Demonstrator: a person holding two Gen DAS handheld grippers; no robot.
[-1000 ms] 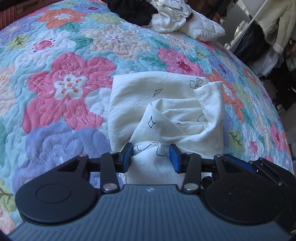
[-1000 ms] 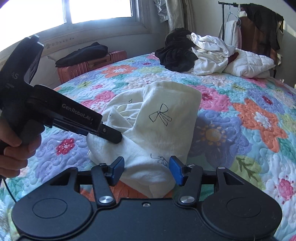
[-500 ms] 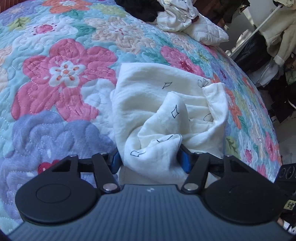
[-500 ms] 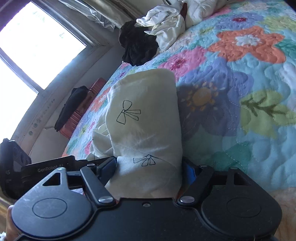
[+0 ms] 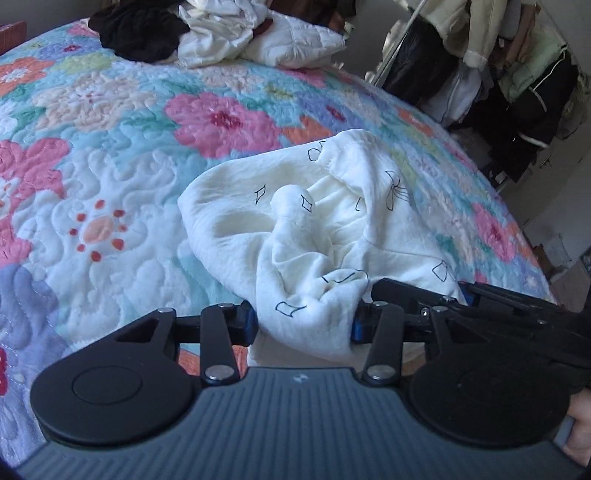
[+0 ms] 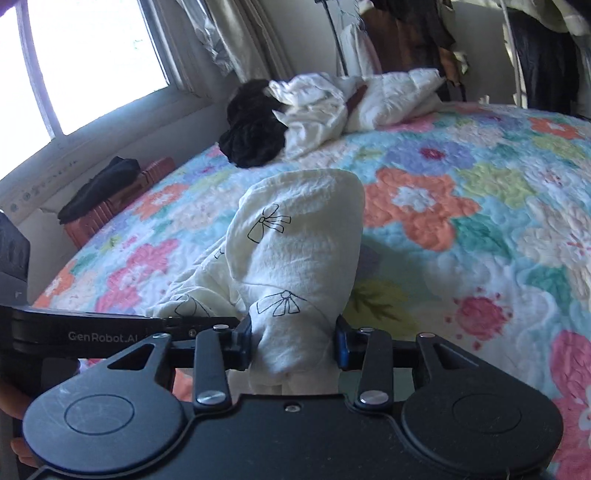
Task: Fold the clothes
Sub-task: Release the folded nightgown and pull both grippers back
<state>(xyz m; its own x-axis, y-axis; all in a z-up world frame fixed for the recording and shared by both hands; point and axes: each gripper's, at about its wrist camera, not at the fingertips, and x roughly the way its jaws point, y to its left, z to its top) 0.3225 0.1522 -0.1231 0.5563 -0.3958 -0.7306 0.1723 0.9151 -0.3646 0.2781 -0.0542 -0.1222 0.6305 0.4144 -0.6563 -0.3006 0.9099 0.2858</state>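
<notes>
A cream white garment [image 5: 240, 221] with small black bow prints lies crumpled on the flowered quilt [image 5: 110, 177]. My left gripper [image 5: 301, 323] has a thick bunch of its near edge between the blue pads, which touch it on both sides while the jaws are opening. In the right wrist view the same garment [image 6: 295, 236] rises as a folded hump. My right gripper [image 6: 293, 343] holds its near end, the jaws closing on the cloth. Each gripper shows in the other's view: the right gripper's body [image 5: 480, 314] just right of the left, the left gripper's body [image 6: 92, 334] at the lower left.
At the bed's far end lie a black garment [image 5: 140, 29], a white crumpled one [image 5: 221, 37] and a white quilted piece [image 5: 295, 40]. A clothes rack [image 5: 498, 74] stands beyond the bed's right edge. A window [image 6: 92, 55] and a reddish suitcase [image 6: 122, 199] are at the left.
Both grippers have taken bunches of the garment's near edge between their pads; a second ago the pads stood just before it. Both hands have swung sideways and rolled, and the garment is more gathered.
</notes>
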